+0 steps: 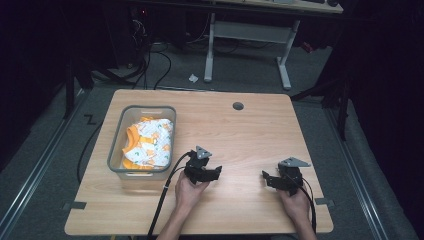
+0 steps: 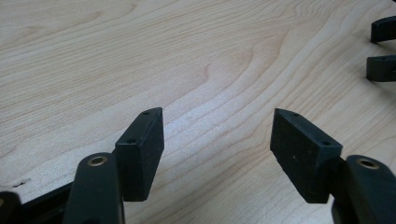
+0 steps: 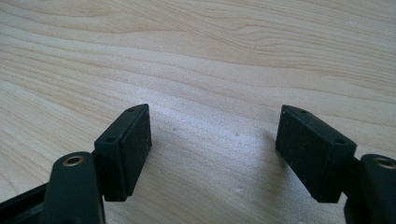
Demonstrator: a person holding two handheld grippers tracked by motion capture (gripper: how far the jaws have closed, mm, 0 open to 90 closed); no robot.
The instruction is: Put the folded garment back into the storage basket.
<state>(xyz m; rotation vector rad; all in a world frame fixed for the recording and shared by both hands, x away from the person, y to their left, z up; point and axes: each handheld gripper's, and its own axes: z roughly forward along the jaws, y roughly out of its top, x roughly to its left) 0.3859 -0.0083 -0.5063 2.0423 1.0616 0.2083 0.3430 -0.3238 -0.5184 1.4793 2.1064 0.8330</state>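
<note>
Wooden tabletop point(image 1: 250, 135) bare at centre. Left tool point(image 2: 217, 128) and right tool point(image 3: 212, 133) both released, jaws spread, nothing between. Patterned garment point(image 1: 150, 142) bunched in grey bin point(image 1: 116, 150), near left tool. Advise: descend vertically into bin, pinch 1 raised fold, avoid rim.
</note>
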